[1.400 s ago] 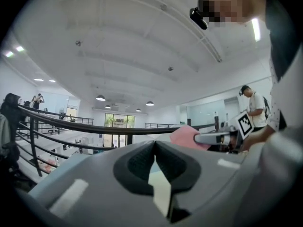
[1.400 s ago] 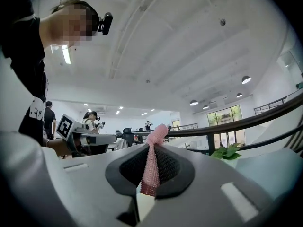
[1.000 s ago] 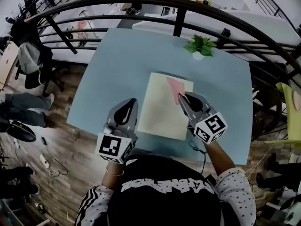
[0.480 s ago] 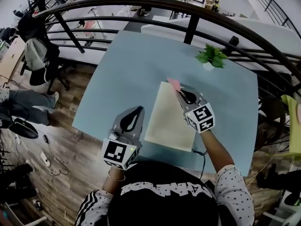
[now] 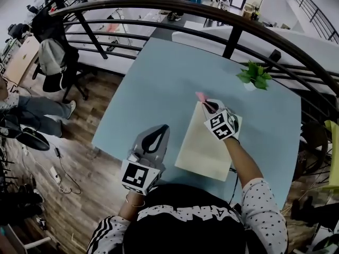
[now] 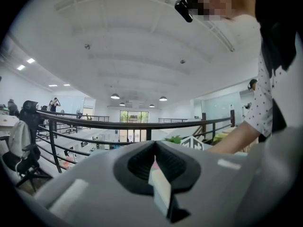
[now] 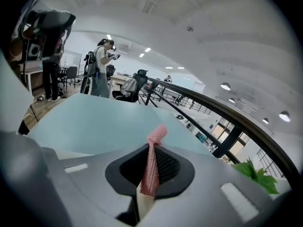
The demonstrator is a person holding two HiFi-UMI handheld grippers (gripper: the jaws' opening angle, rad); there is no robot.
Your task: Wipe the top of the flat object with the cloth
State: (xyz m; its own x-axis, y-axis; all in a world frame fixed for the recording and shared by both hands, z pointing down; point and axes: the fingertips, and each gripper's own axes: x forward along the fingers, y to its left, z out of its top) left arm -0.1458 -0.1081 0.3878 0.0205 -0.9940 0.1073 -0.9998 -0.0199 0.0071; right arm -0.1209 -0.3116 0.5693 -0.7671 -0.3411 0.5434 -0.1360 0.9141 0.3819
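Note:
A cream flat board [image 5: 204, 147] lies on the light blue table [image 5: 159, 83], right of centre. My right gripper [image 5: 210, 106] is over the board's far left corner, shut on a pink mesh cloth [image 5: 201, 96] that sticks out past the fingertips over the table. In the right gripper view the cloth [image 7: 151, 167] is pinched between the jaws of the gripper [image 7: 150, 148], its bunched end standing up. My left gripper [image 5: 160, 130] hovers over the table's near edge, left of the board and apart from it. In its own view the left gripper [image 6: 155, 143] is shut with nothing held.
A small potted plant [image 5: 255, 74] stands at the table's far right. A dark curved railing [image 5: 159, 7] runs behind the table. Beyond the left edge the floor is wooden, with a chair carrying a jacket [image 5: 53, 62]. People stand far off [image 7: 102, 70].
My right gripper has carried the cloth from the middle of the board's far part to its far left corner. The left gripper has stayed beside the board.

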